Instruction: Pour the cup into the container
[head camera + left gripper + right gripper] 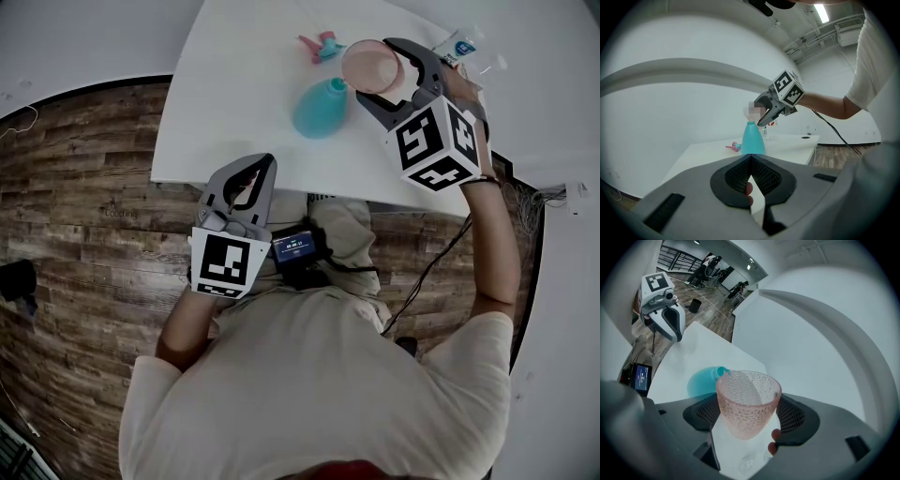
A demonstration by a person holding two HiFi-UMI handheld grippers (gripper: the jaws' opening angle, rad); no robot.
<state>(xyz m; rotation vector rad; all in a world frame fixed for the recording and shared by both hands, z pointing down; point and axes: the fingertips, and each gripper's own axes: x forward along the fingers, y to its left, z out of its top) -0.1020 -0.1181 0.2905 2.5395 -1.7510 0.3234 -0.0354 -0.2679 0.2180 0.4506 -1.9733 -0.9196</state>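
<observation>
Closest to the lens, a white shirt [319, 394], filling the lower head view, with a small lit screen [298, 248] at the waist just right of the left claw [750, 160]. Left claw clenched on nothing, pads meeting at the tips in its own view, only a fingertip showing through the gap behind them. Held at the near edge of the white table [234, 94], wood floor [84, 187] off to its left. Well ahead of it and to the right, the right claw [375, 71], grasping a pink dimpled cup [747, 401] by the lower body, one pad on each side. Cup tilted, rim leaning toward the teal container [321, 108] just below and left of that claw's tips, lip appearing right at the container's open neck. Contents of the cup not discernible. Container upright on the table, between the two claws. Ahead of the right claw's tips, a pink and teal spray head [321, 44] lying on the table, apart from the container. On that claw's far side, a clear bottle with a blue label [457, 45], partly hidden behind jaw and hand. Dark cable [431, 267] trailing below the right forearm toward the floor.
</observation>
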